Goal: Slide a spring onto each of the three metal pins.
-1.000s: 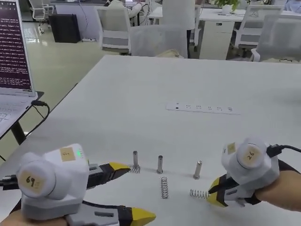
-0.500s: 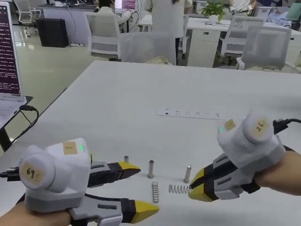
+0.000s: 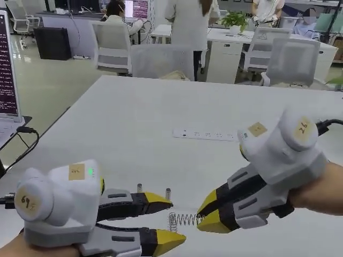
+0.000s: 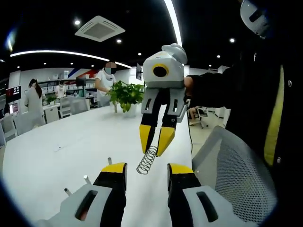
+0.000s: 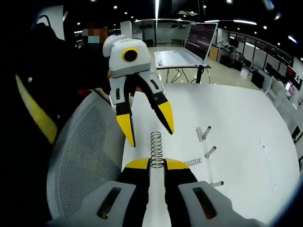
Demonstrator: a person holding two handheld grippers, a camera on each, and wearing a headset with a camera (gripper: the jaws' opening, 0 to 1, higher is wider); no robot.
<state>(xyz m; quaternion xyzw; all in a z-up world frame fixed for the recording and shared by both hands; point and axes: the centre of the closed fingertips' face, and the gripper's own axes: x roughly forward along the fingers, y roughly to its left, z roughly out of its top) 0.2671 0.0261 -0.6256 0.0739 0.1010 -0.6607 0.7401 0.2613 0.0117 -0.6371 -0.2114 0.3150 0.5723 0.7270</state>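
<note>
My right gripper (image 3: 207,214) is shut on one end of a coil spring (image 3: 186,218) and holds it above the white table (image 3: 161,118). In its own view the spring (image 5: 156,147) rises from between the shut jaws of that gripper (image 5: 156,164). My left gripper (image 3: 165,219) faces it with jaws open and empty, its tips just left of the spring. Two short metal pins (image 3: 140,188) (image 3: 168,193) stand beyond its upper jaw. The right gripper view shows three pins; the far one (image 5: 203,133) seems to carry a spring. A loose spring (image 5: 192,162) lies beside them.
A white power strip (image 3: 206,135) lies mid-table. A laptop (image 3: 5,80) stands off the table's left edge. Chairs (image 3: 161,61) line the far edge, with people and desks beyond. A grey mesh chair (image 5: 85,156) sits close behind the grippers.
My right gripper has lifted the spring off the table and carried it left and up, toward the left gripper. The head camera has shifted, so the pins sit lower in view.
</note>
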